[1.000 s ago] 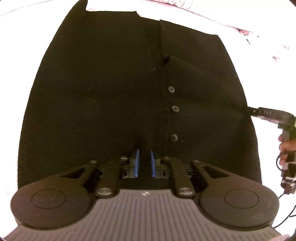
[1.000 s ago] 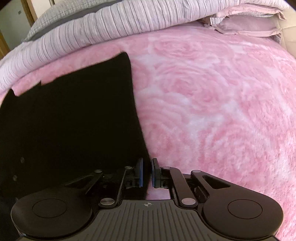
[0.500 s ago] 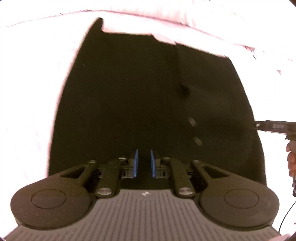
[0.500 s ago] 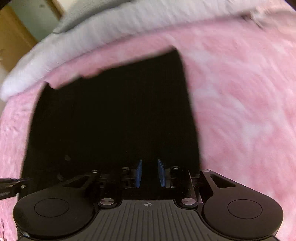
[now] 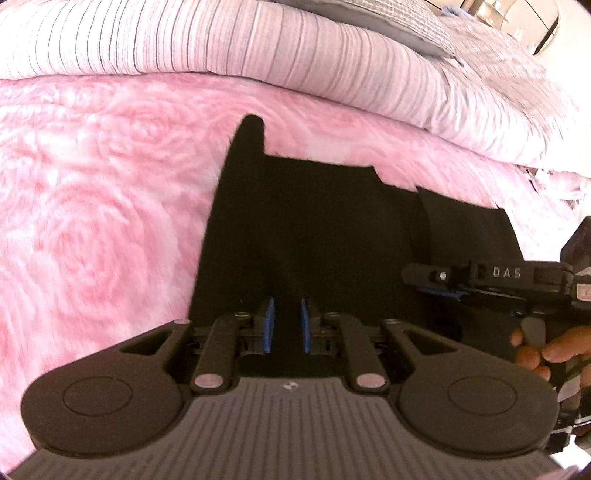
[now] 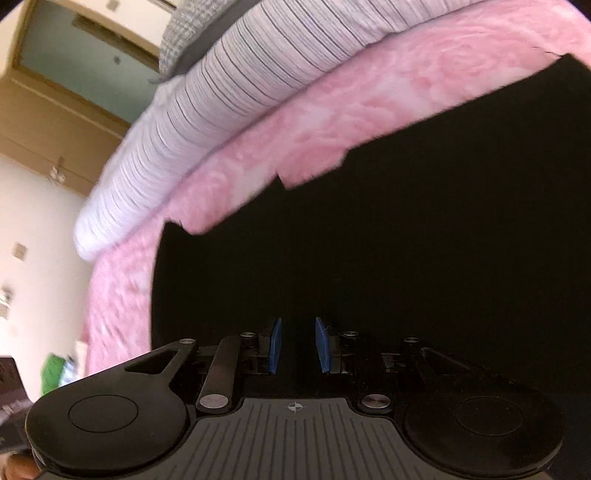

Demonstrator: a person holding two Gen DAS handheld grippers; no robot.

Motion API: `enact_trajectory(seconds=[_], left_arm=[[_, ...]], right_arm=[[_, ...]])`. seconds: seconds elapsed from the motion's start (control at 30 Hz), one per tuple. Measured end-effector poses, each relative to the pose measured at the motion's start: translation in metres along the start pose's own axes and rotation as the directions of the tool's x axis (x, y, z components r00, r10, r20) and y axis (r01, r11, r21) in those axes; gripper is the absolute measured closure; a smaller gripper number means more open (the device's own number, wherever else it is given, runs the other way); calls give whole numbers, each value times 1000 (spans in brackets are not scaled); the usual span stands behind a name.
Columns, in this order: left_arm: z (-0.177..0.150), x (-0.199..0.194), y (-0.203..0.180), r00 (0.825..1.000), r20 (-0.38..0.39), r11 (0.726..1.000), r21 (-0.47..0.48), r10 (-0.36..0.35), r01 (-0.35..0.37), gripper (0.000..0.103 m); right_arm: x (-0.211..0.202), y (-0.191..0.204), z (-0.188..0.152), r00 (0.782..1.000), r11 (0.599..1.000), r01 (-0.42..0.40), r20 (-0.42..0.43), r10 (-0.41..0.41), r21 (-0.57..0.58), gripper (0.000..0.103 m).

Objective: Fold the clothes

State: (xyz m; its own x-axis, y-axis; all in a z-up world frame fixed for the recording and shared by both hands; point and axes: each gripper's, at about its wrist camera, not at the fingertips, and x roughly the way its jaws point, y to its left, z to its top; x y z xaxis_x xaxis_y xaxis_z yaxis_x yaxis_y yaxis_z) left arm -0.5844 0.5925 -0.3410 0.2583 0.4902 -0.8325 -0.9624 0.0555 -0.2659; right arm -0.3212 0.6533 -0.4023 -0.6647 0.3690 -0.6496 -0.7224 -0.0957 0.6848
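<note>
blue-padded left gripper [image 5: 284, 325] and right gripper [image 6: 298, 345] each show a narrow gap over the black garment [image 5: 332, 236]; whether cloth is pinched, i cannot tell. the garment lies flat on the pink rose blanket [image 5: 92, 192], likely for lifting its near hem. blanket left of it offers room; the striped duvet [image 5: 258, 48] bounds the far edge.

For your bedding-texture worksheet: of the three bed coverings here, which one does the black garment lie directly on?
The pink rose-patterned fleece blanket. The black garment lies straight on it, while the striped duvet and the grey checked cover are bunched beyond, apart from the garment.
</note>
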Motion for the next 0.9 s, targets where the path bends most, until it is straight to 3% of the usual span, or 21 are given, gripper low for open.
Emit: enact_trajectory(seconds=[0.13,0.2,0.23,0.27,0.47,0.6,0.77,0.9], left_arm=[[4,11,4,1000,0,1000,-24,-17,17,92],[6,14,6,1000,2,1000,-19,-17,17,92],[7,15,6,1000,3,1000,-16,-16,16,92],[9,16,7,1000,4,1000,-14,-16,16,92],[18,18,11,1000,24,1000,-6,-11,11,92],[17,25,9,1000,29,1000,6,4,-4,92],[18,24,3,995,65,995,63,76,-80,93],[8,4,-8,988,104,985,113,116,-128,93]], right_arm=[[22,-6,18,998,996,-50,32,48,72,79],[20,1,19,998,1000,-13,62,12,26,79],[19,4,19,997,1000,6,78,-6,4,84],[17,7,19,995,1000,25,93,-23,-19,102],[11,27,22,974,979,147,195,-118,-144,103],[21,13,25,971,980,177,180,-159,-93,103],[1,21,39,927,950,300,261,-269,-86,99],[-41,28,34,949,953,269,210,-237,-141,89]])
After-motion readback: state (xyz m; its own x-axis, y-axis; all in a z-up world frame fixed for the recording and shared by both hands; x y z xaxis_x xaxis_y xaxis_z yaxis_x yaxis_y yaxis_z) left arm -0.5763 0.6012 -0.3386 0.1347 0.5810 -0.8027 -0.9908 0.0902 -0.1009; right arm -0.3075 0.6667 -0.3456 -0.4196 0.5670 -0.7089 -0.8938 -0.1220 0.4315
